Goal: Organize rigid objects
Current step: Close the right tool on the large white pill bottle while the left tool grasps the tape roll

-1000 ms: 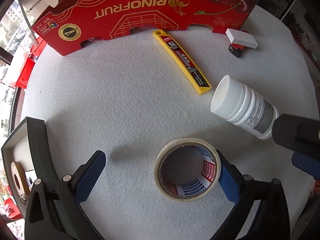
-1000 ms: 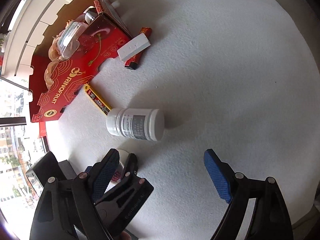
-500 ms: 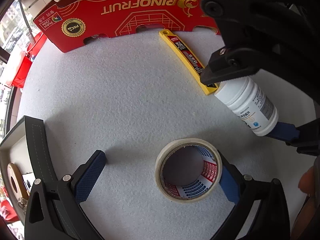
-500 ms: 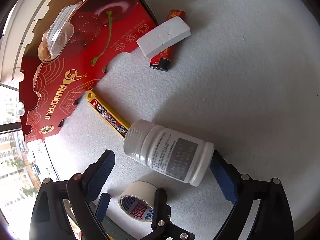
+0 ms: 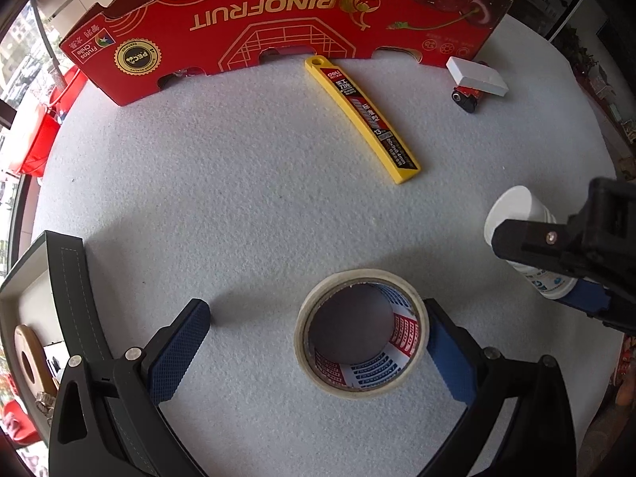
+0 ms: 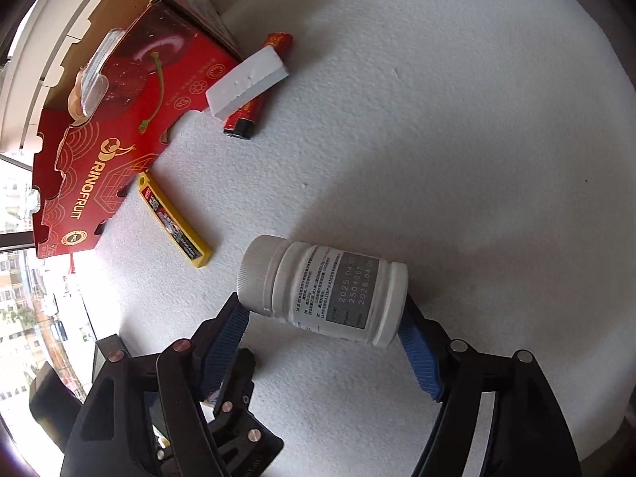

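While the white pill bottle (image 6: 322, 290) lies on its side on the white surface (image 6: 437, 139), the right claw (image 6: 324, 332) brackets it end to end: one blue pad sits at the ribbed cap, the other at the base, so the bottle's long axis runs straight across the gap from finger to finger, and the claw looks closed on it, though whether it is already clear of the surface I cannot tell. Taking the red carton (image 5: 278, 24) as landmark, the bottle lies well out in front of its printed face, beyond the yellow blade case (image 5: 361, 119), whose hanging-hole end almost touches the carton. A white block (image 6: 246, 81) rests across a red lighter (image 6: 258, 87) just off the carton's corner. The left claw (image 5: 314, 349) is spread wide around the roll of masking tape (image 5: 361, 332), which lies flat, hole upward; the right pad touches the roll's wall while the left pad stands well apart, so nothing is gripped there. The right claw is plainly the nearer one for the bottle, and the left for the tape. Readable writing: "RINOFRUIT", "Fruits from Chile" and a gold seal on the carton; "deli" on the blade case; "2025 04", "2504005" and "2028.04" on the bottle's grey label panel.
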The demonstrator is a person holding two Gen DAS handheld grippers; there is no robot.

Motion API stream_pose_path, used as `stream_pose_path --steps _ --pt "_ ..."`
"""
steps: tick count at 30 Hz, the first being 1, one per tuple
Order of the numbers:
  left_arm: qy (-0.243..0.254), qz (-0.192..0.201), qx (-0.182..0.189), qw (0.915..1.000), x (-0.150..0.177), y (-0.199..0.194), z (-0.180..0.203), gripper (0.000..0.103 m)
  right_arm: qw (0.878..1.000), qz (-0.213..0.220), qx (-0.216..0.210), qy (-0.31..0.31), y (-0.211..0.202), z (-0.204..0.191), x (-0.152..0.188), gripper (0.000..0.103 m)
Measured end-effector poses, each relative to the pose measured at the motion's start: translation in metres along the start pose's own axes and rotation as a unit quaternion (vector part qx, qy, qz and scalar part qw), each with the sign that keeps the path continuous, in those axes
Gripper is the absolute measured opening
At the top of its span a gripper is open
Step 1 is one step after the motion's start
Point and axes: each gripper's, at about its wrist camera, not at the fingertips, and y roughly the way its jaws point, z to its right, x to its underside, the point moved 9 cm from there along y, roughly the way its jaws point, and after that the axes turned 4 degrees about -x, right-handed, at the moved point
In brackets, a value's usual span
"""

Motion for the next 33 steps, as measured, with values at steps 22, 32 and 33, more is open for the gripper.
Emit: stream_pose_path --steps 22,32,33 --pt "0.013 0.009 0.003 0.9999 -0.006 0.006 0.022 0.103 0.999 0.010 0.038 -0.029 -0.022 0.055 0.037 0.078" --pt "0.011 -0.008 0.000 0.9999 -0.006 -0.002 0.018 0.102 0.998 0.009 0.060 0.003 -0.019 0.057 0.017 0.075" --pt "0.012 -0.011 0.000 0.9999 -0.006 -0.002 0.019 0.102 0.998 0.008 0.055 0.002 -0.020 0.056 0.017 0.075"
